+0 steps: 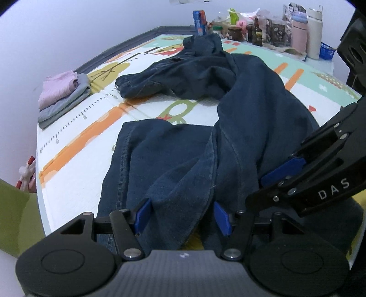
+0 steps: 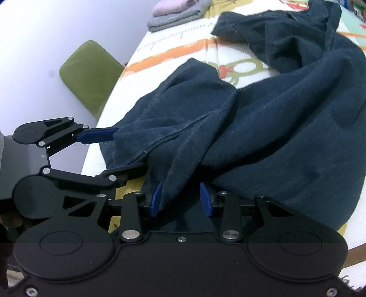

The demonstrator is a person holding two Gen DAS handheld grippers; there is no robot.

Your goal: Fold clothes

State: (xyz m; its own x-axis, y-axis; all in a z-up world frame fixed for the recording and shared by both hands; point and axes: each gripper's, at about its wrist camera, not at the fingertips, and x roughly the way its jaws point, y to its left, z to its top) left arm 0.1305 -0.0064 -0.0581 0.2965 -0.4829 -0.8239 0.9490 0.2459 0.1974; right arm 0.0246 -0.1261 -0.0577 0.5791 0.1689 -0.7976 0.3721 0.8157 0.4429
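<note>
At the bottom of each view, the left gripper point(image 1: 181, 216) and the right gripper point(image 2: 180, 198) stand spread, with jeans point(image 1: 205, 141) fabric between their pads. The jeans sprawl across the table point(image 1: 75, 164) mid-frame; folded clothes point(image 1: 61, 96) lie at upper left.

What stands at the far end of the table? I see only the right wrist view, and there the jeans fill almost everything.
Observer: The far edge of the table is crowded with jars and bottles. There is also a blue can, a pink flask and a white flask.
Operator: How close is the top of the jeans to them?
Observer: The far end of the jeans lies just in front of the blue can. I cannot tell if they touch.
Operator: I see only one finger of the left gripper. Where is the other?
Observer: The left gripper is open. Both blue pads show, with a fold of denim between them.
</note>
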